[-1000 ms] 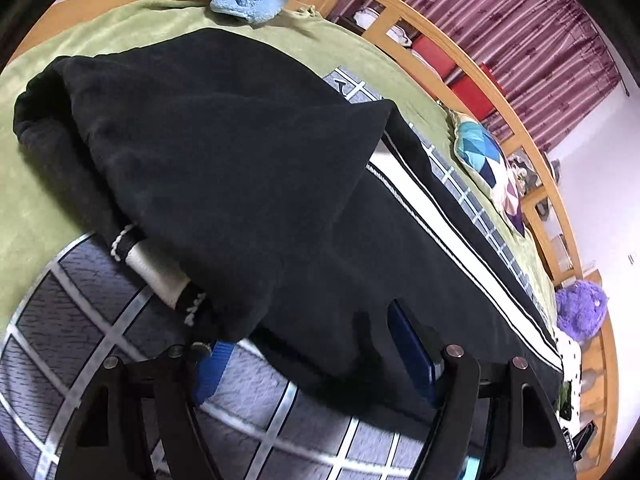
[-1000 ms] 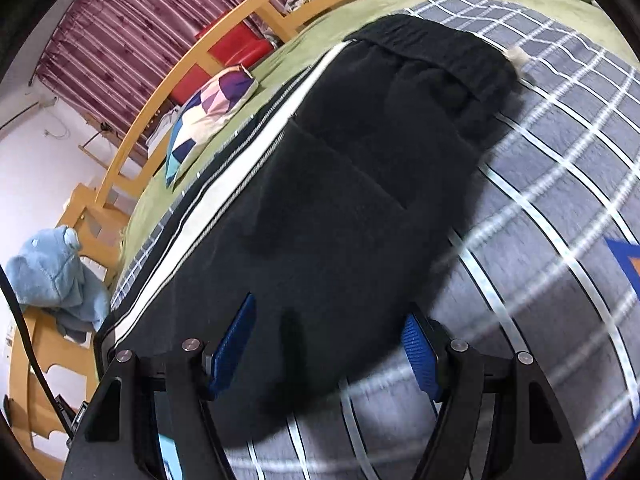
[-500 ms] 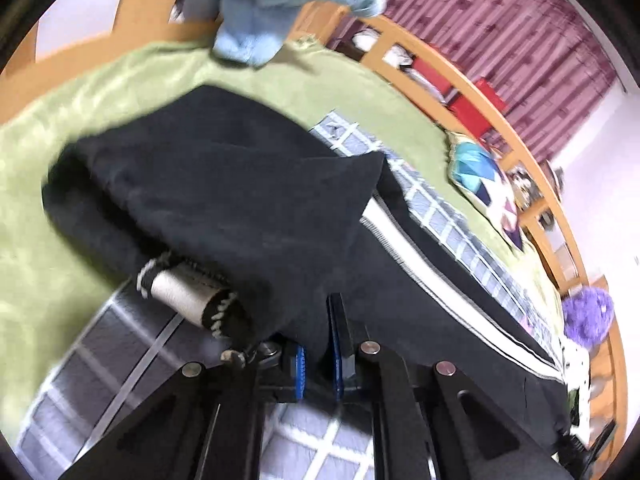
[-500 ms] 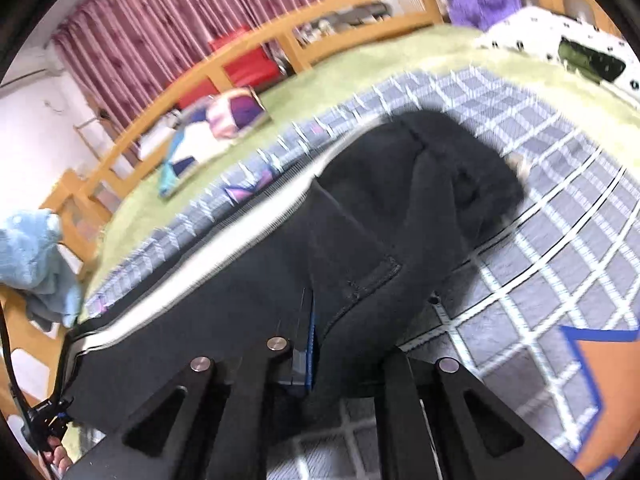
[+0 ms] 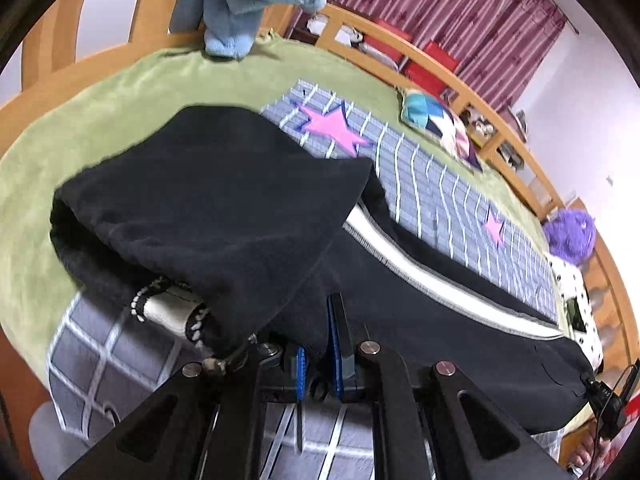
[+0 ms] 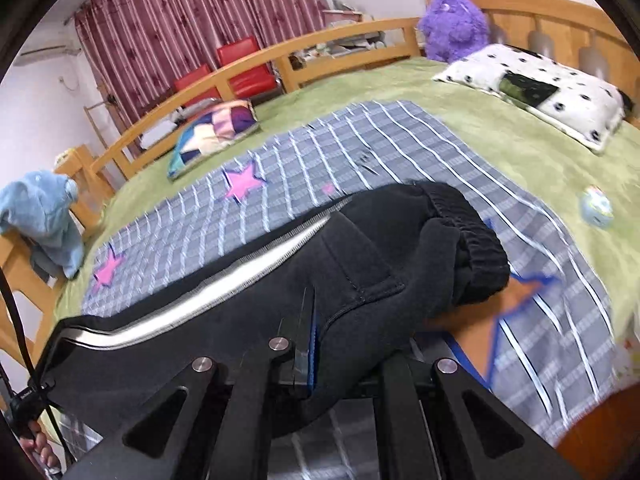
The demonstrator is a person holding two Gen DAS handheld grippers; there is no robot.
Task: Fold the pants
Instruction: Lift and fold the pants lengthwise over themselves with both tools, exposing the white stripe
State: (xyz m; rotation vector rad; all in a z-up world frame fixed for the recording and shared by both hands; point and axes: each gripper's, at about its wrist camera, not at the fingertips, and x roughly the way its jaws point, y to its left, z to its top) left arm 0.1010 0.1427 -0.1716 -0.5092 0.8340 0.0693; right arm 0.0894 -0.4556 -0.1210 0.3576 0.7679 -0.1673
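Black pants lie along the near edge of the grid blanket on the bed, open blanket beyond, both left gripper and right gripper jaws clamped on near-edge fabric, 2 plush toys and 2 pillows well apart.

The left tongs are matte black, built of flat linkage bars with triangular cut-outs and round silver pivot screws. Their fingers carry ribbed blue pads. A thin silver rod with a nut sits just left of them. The right tongs have the same black bars, silver screws and a blue pad edge between the bars.
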